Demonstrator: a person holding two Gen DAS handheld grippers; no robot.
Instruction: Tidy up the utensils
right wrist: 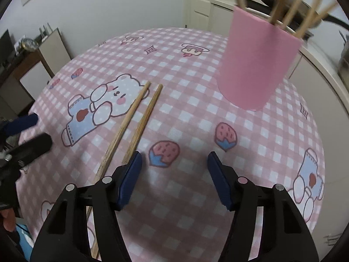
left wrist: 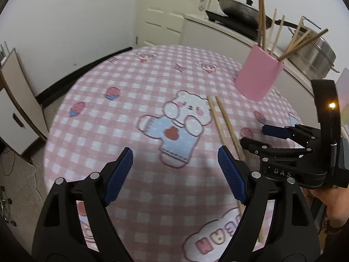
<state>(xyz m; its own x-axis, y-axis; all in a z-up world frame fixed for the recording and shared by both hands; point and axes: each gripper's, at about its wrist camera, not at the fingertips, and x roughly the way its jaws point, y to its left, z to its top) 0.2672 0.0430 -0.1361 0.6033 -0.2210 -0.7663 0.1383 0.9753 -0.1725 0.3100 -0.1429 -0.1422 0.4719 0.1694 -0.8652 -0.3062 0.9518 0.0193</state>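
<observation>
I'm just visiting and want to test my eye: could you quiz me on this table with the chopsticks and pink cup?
1. True or false: the pink holder lies tipped over.
2. How many loose chopsticks lie on the tablecloth?
3. The right gripper is: A) open, holding nothing B) shut on a chopstick.

Key: 1 false, it stands upright with chopsticks inside; 2 two; 3 A.
</observation>
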